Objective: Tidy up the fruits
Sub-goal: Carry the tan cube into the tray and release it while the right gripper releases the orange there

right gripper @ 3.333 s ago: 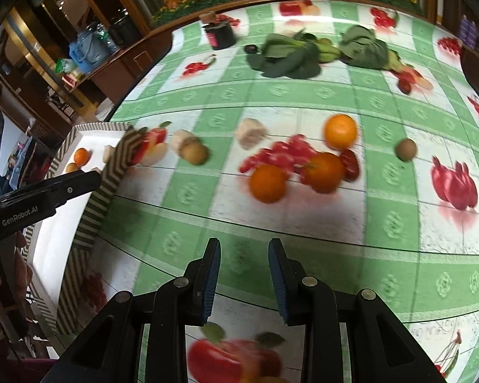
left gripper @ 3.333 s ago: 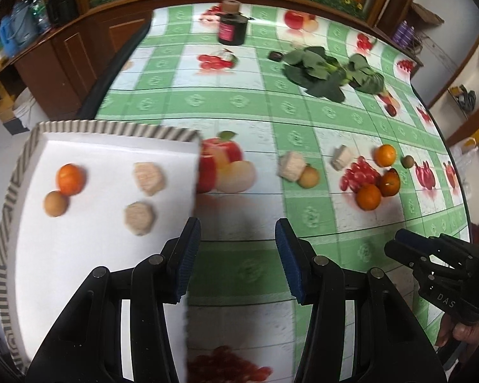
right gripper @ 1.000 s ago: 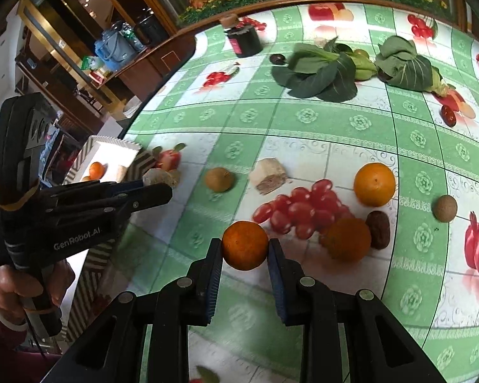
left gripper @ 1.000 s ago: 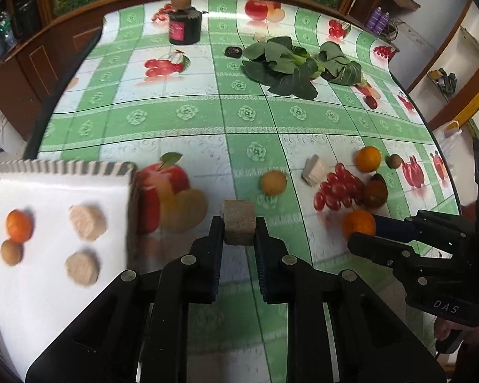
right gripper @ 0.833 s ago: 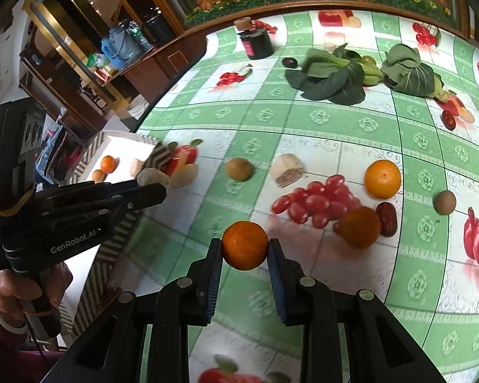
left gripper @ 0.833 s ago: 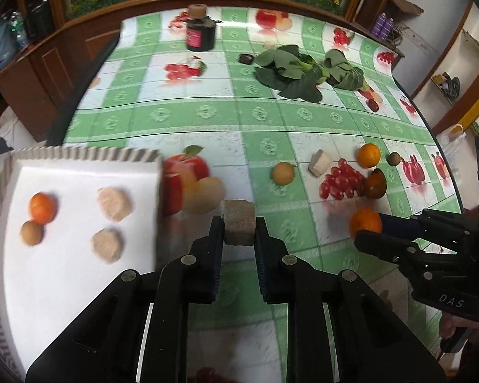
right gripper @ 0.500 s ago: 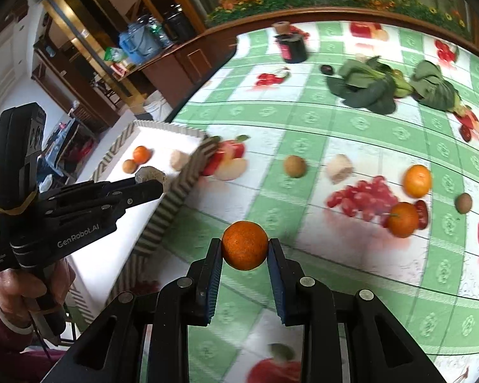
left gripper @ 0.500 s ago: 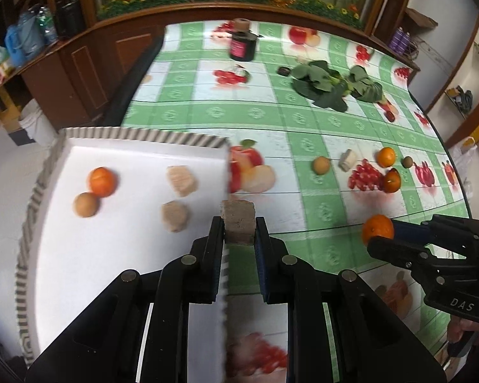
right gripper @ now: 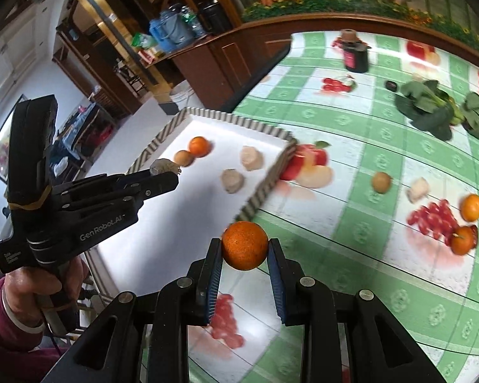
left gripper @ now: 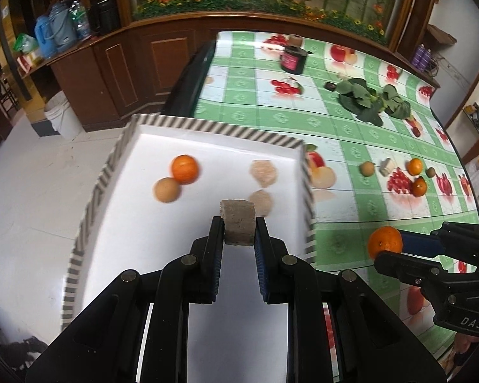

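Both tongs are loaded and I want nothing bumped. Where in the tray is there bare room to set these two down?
The near half of the tray, toward the left tongs holding the brown cube, is bare. The far half is crowded: orange touching a brown fruit, plus two pale chunks by the right wall.

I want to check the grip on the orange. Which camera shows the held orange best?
The right wrist view: the orange sits large and sharp between the right gripper jaws. The left wrist view shows it small, partly hidden.
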